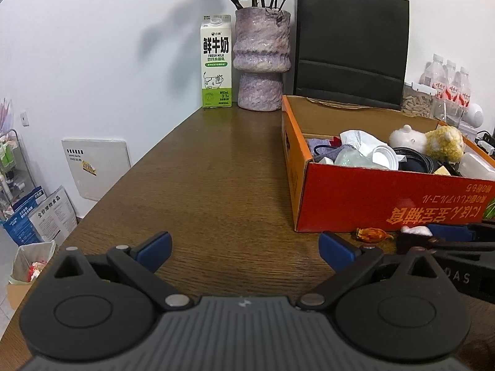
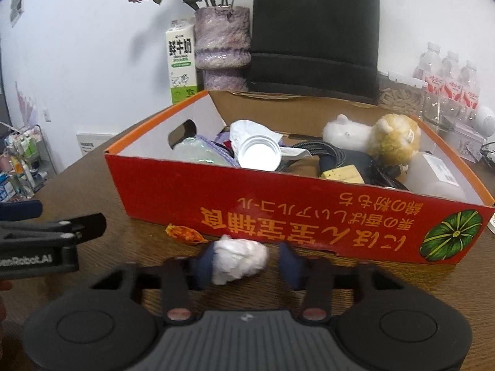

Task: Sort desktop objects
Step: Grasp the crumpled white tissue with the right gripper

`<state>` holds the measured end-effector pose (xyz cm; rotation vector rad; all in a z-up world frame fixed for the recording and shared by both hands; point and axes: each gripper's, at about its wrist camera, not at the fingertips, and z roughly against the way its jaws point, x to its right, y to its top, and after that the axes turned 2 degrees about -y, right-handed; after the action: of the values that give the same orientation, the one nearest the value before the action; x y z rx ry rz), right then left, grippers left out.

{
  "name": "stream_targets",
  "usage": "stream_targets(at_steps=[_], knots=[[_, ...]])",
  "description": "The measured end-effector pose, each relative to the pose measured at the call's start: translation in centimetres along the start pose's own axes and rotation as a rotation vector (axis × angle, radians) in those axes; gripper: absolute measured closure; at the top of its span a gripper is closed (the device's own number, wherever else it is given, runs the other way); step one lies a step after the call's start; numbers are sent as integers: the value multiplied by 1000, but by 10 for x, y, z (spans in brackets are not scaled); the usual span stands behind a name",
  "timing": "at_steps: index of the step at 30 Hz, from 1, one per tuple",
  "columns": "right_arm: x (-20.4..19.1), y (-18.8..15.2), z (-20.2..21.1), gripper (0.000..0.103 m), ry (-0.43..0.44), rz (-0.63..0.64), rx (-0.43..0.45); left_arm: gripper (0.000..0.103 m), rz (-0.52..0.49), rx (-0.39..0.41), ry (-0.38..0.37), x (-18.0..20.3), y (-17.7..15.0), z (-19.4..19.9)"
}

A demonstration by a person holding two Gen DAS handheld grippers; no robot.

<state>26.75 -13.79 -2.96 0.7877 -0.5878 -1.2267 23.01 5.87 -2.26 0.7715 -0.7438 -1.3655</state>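
Note:
A red-orange cardboard box (image 2: 278,213) stands on the wooden table (image 1: 216,185), holding a plush alpaca (image 2: 389,139), a white cup, crumpled paper, cables and a plastic bottle. My right gripper (image 2: 244,262) has its fingers around a crumpled white tissue ball (image 2: 239,258) on the table just before the box; the left pad touches it, the right pad stands a little apart. An orange wrapper (image 2: 184,233) lies to the left of the ball; it also shows in the left wrist view (image 1: 372,234). My left gripper (image 1: 244,247) is open and empty over bare table, left of the box (image 1: 386,204).
A milk carton (image 1: 216,61), a purple vase with flowers (image 1: 261,58) and a black paper bag (image 1: 351,46) stand against the back wall. Water bottles (image 2: 445,83) and a jar stand at the back right. The table's left edge drops to floor clutter.

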Motion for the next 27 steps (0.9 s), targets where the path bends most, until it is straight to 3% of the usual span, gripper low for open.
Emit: stream_targets(at_steps=[5,17,27], knots=[[2,-2,4,79,17,-2,12,0,-2,-11,6,0,-2,-3],[25,-4,19,79,24,-18,43,0,-18,-1,-36,6,-5,-2],[54,-10,27,79,14,-12,48,0,-58,-11,-73,41,-6,-2]])
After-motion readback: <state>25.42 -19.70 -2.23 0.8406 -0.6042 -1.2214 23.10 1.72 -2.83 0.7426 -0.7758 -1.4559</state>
